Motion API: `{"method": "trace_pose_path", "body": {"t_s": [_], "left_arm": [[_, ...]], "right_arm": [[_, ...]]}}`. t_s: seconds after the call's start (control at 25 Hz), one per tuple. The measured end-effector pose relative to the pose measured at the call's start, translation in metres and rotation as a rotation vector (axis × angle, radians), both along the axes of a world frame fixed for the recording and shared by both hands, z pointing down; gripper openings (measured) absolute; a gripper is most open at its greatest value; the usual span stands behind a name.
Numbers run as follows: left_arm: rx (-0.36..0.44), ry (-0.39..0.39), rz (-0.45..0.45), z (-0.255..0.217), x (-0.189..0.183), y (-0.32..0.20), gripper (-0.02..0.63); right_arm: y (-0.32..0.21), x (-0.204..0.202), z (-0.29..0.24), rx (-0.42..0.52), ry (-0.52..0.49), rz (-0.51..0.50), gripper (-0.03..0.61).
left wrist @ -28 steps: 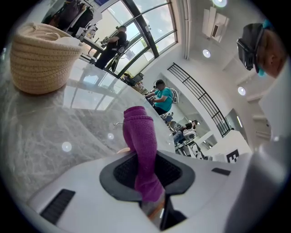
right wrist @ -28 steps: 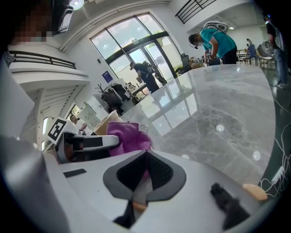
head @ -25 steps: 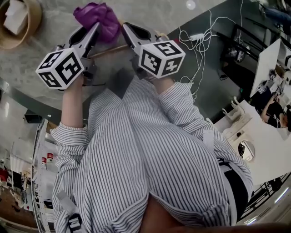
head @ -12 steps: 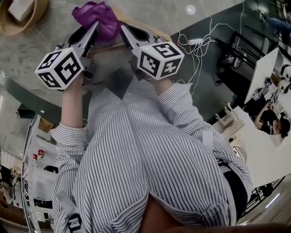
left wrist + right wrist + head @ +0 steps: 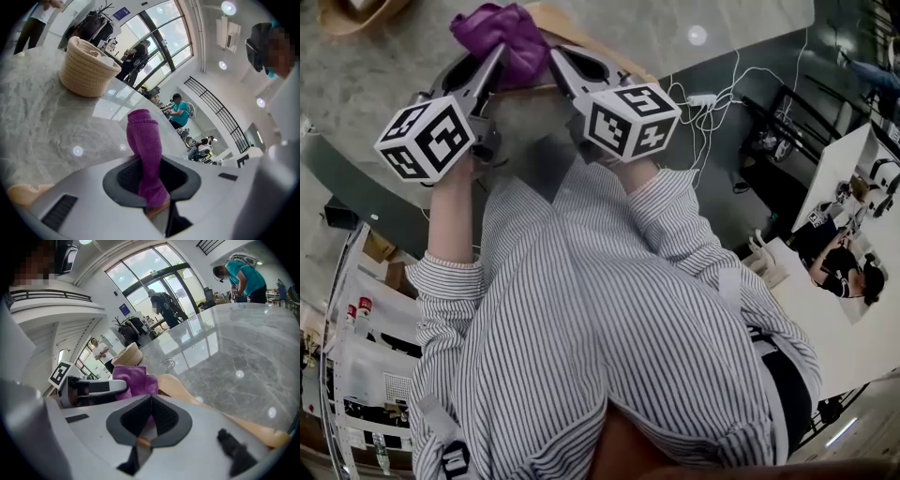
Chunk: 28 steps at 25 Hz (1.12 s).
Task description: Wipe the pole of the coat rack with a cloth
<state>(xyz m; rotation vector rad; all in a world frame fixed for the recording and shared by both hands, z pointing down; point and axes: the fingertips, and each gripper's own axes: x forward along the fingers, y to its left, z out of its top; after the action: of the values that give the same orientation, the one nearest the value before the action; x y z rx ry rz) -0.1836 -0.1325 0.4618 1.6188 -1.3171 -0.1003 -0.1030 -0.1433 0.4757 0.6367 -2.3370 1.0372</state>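
Head view: the left gripper [image 5: 495, 58] and right gripper [image 5: 557, 56] meet over a marble table [image 5: 366, 89]. A bunched purple cloth [image 5: 492, 28] hides their tips.

Left gripper view: the jaws are clamped on the cloth [image 5: 147, 154], with a woven basket [image 5: 89, 68] beyond.

Right gripper view: the jaws are pressed together, pads touching. The cloth [image 5: 136, 380] and a curved wooden piece [image 5: 187, 397] lie ahead. The pole cannot be made out.
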Motion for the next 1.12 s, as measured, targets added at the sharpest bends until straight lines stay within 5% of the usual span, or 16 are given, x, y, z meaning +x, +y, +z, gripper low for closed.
{"method": "trace_pose_path", "body": {"t_s": [1.12], "left_arm": [[-0.035,-0.006,-0.222,0.008,-0.051,0.079,0.098]], "right_arm": [[0.049,-0.052,0.001,0.007,-0.018,-0.228,0.017]]}}
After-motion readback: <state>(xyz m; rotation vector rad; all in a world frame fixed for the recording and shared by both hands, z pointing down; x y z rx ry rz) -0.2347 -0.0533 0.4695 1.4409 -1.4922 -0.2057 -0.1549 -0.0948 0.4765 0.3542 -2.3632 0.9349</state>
